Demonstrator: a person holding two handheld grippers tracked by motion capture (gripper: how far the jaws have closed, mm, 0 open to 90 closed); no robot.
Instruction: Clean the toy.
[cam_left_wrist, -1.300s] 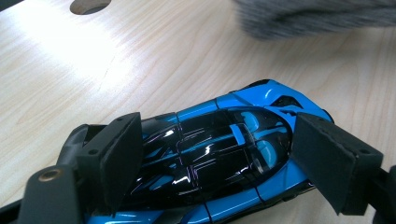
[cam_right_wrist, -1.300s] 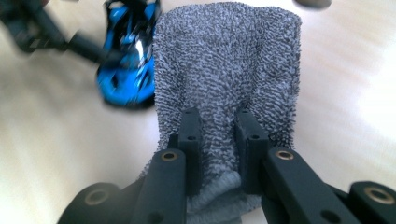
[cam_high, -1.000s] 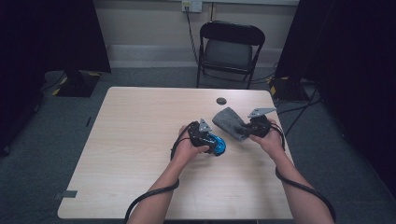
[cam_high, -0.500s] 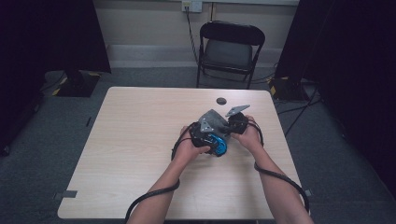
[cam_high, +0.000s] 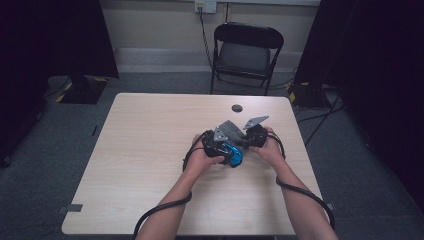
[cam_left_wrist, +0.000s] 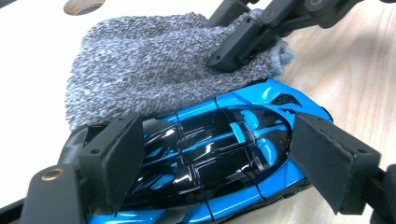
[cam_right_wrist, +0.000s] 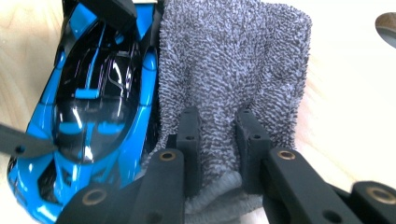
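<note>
A glossy blue and black toy car (cam_left_wrist: 219, 154) sits between the pads of my left gripper (cam_left_wrist: 217, 140), which is shut on its two ends just above the table. A grey terry cloth (cam_right_wrist: 233, 56) lies against the car's (cam_right_wrist: 98, 93) side. My right gripper (cam_right_wrist: 217, 121) is shut on a pinched fold at the cloth's near edge. In the high view both hands meet at the table's right middle, the left gripper (cam_high: 220, 147) with the car (cam_high: 233, 154) and the right gripper (cam_high: 245, 142) with the cloth (cam_high: 229, 131) draped over them.
The light wooden table (cam_high: 150, 150) has a small round dark hole (cam_high: 237, 108) just beyond the hands. A black folding chair (cam_high: 247, 50) stands behind the far edge. Cables trail from both grippers off the near edge.
My right hand has come left and slightly down with the cloth, from a gap beside the car to resting against it. The left hand with the car has kept still.
</note>
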